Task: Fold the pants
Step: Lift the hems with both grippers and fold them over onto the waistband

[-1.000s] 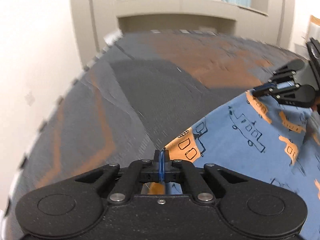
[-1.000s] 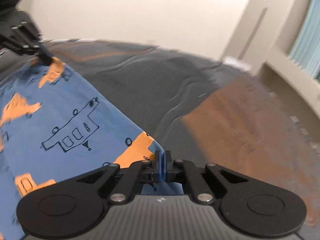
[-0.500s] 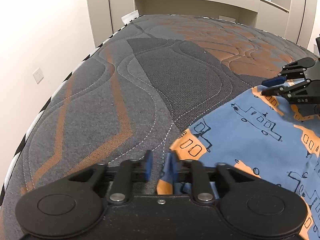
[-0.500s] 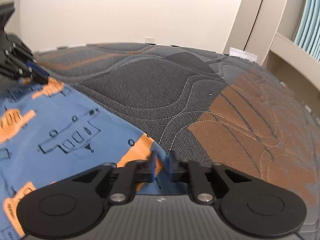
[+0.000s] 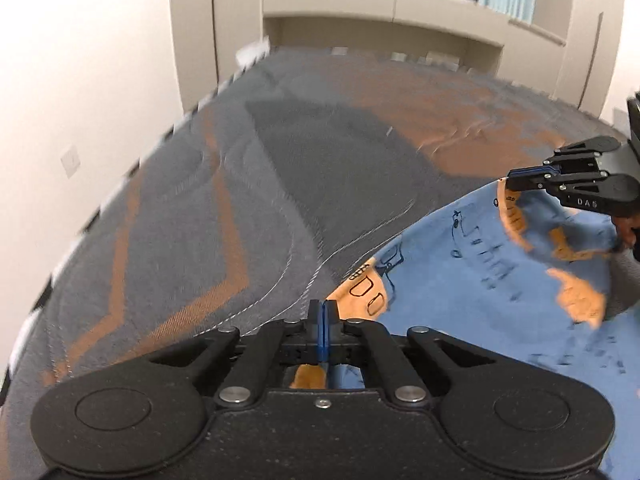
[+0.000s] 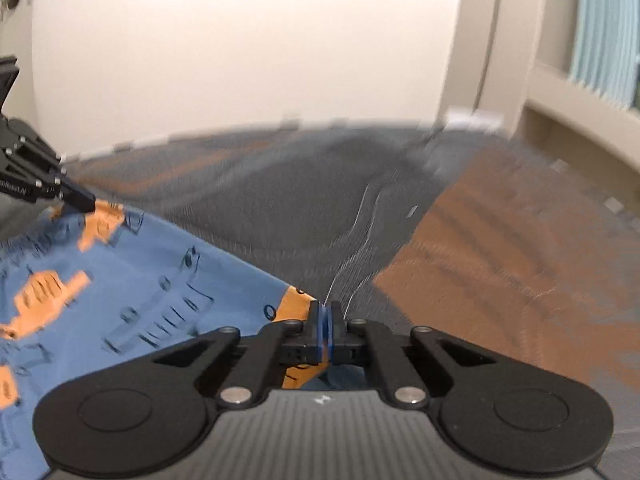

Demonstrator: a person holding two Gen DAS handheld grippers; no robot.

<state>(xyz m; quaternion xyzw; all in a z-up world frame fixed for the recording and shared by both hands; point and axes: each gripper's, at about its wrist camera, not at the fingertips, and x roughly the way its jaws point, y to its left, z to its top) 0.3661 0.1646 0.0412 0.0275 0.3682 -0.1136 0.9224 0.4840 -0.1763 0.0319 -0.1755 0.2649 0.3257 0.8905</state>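
Observation:
The pants [image 5: 472,280] are blue with orange patches and dark line drawings, spread over a quilted mattress. My left gripper [image 5: 322,312] is shut on one corner of the pants edge. My right gripper [image 6: 325,314] is shut on the other corner of the same edge of the pants [image 6: 132,288]. The right gripper [image 5: 520,174] shows at the right of the left wrist view, and the left gripper [image 6: 86,202] at the left of the right wrist view. The cloth hangs stretched between them, lifted off the mattress.
The grey and orange mattress [image 5: 240,184] stretches ahead, its striped edge on the left by a white wall with a socket [image 5: 71,159]. A beige built-in shelf [image 5: 380,8] and window curtains stand beyond the far end.
Both grippers stood open over the pants corners half a second ago. Both have closed on the cloth and lifted it; both views are blurred by motion.

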